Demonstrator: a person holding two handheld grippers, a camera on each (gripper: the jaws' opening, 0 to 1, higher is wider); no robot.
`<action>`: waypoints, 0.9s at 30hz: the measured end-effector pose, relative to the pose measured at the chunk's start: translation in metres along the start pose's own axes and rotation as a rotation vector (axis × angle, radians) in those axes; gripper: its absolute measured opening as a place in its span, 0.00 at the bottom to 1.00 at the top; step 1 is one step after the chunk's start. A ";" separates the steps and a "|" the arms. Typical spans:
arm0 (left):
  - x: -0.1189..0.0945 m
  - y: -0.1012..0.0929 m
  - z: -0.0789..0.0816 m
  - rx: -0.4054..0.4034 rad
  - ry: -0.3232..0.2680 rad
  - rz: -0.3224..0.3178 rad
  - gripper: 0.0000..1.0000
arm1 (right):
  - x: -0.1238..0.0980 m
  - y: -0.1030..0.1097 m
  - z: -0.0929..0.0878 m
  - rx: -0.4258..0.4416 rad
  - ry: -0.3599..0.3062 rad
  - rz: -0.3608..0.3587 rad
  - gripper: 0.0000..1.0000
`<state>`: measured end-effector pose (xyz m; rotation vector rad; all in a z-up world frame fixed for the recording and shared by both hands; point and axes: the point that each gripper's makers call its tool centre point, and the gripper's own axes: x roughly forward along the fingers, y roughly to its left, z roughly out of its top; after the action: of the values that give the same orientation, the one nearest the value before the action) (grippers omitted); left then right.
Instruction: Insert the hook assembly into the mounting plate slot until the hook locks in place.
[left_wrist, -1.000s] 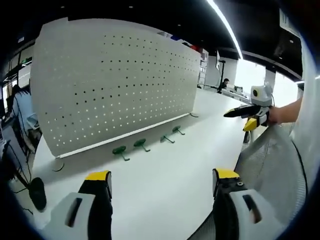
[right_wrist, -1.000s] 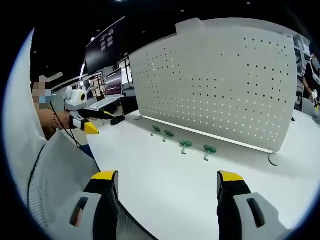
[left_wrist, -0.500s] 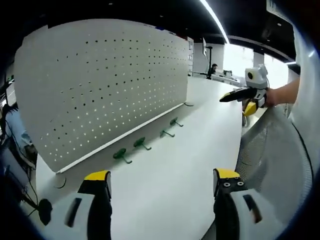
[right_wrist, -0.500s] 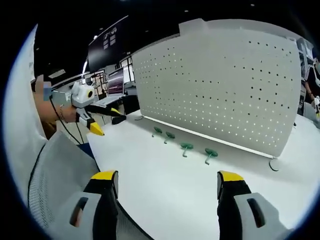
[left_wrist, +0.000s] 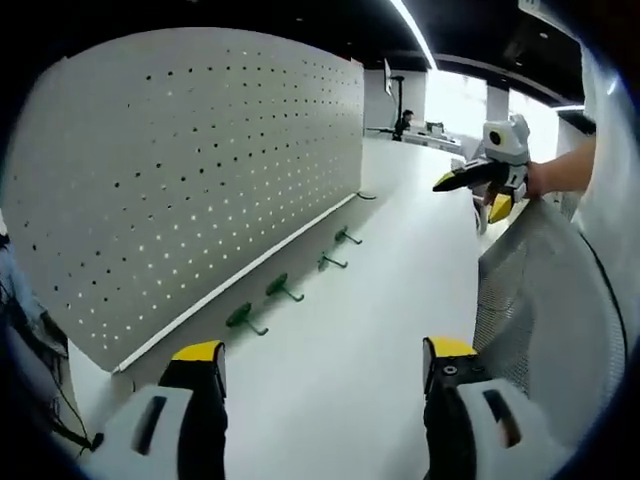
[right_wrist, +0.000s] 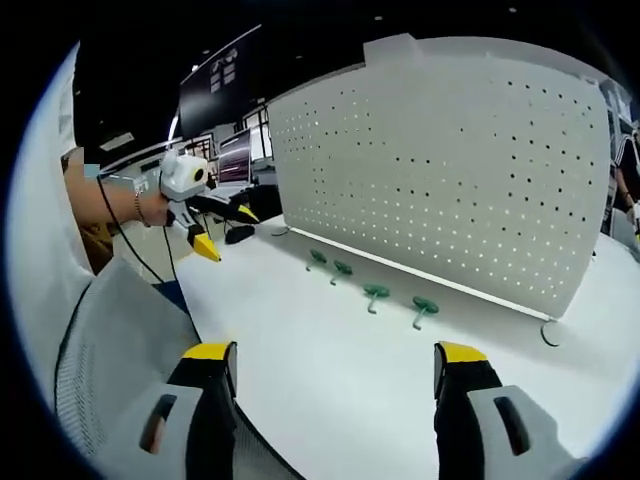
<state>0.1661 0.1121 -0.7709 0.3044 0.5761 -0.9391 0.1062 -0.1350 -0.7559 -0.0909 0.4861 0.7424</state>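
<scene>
Nothing is inserted yet: four green hooks lie mid-frame on the white bench below the perforated mounting plate, while the left gripper and right gripper hang spread and empty.

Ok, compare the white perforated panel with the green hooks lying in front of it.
The perforated panel stands upright on the white table, while the green hooks lie flat on that table. The panel is large and pale, with rows of small holes; the hooks are small, dark green, four in a row along its base. Both rest on the same table, and neither tool touches them.
</scene>
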 end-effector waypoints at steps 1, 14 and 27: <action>0.001 0.001 0.000 0.007 0.004 -0.005 0.83 | 0.000 0.000 0.000 0.000 0.000 0.001 0.78; 0.018 0.019 0.000 0.046 0.086 -0.057 0.85 | 0.000 0.001 -0.001 0.013 0.004 0.008 0.77; 0.032 0.039 0.000 0.108 0.163 -0.093 0.84 | 0.003 -0.001 -0.001 0.020 0.008 0.010 0.77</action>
<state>0.2125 0.1129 -0.7894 0.4569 0.6947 -1.0438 0.1081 -0.1342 -0.7582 -0.0731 0.5016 0.7476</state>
